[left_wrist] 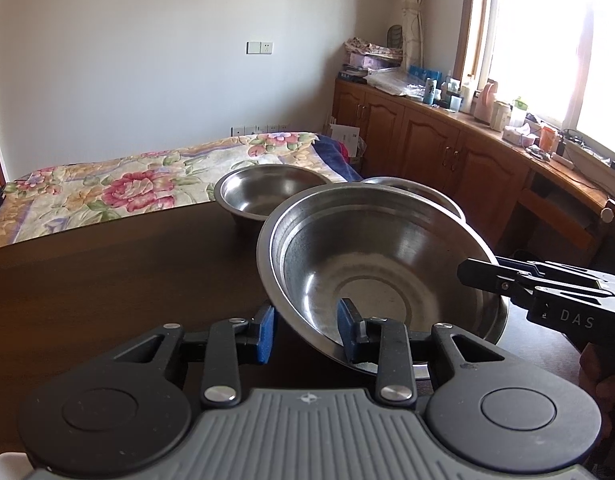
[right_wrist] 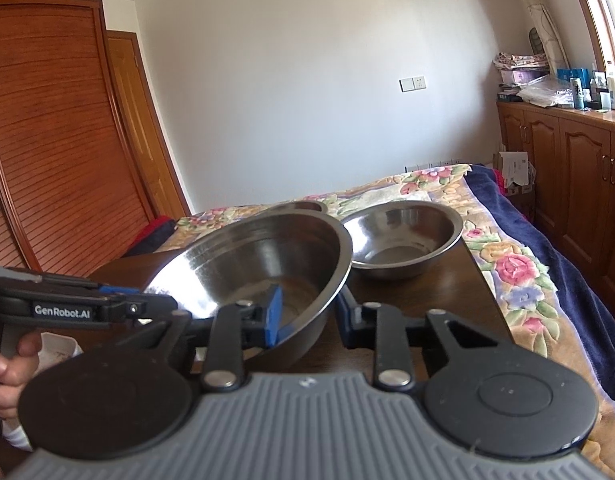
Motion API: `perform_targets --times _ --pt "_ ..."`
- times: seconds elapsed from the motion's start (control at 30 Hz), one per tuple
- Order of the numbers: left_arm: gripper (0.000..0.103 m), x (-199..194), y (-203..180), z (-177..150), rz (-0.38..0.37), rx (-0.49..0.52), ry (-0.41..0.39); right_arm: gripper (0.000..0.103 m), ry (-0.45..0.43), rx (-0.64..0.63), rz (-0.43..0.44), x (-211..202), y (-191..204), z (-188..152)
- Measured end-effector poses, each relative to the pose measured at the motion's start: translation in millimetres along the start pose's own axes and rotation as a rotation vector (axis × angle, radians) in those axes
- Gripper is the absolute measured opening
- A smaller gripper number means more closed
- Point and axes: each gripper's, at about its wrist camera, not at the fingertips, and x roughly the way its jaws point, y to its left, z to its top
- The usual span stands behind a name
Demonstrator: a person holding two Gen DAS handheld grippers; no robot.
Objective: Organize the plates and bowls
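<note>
Bowl of wide, shallow stainless steel [left_wrist: 383, 276], tilted and lifted at its near side above the dark brown wooden worktop [left_wrist: 107, 280], serves as the landmark. The left gripper [left_wrist: 307, 330] straddles the bowl's near-left rim, one blue-padded finger [left_wrist: 349, 326] inside the wall and the other outside; the jaws stand partly spread around the rim, and the view does not show whether the pads press the metal. The right gripper [right_wrist: 309, 312] straddles the opposite edge in the same manner, its left blue pad inside the bowl and its right finger outside, again with firm contact uncertain. Behind the landmark bowl, at the far edge of the worktop, rests a smaller, deeper stainless steel bowl [left_wrist: 267, 194], upright and apart from it. A third steel rim [left_wrist: 419, 188] shows just behind the landmark bowl, largely hidden by it. Beyond the worktop lies a bed with a floral quilt [left_wrist: 127, 184]. A hand [right_wrist: 7, 368] holds the left gripper's handle.
</note>
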Motion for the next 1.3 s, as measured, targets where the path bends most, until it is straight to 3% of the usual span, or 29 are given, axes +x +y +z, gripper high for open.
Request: perform_targets --times 1.3 --pt "0.035 -79.8 -9.3 -56.1 -0.039 -0.002 -0.028 0.031 0.006 -0.075 -0.01 -62.8 42.5 -27.4"
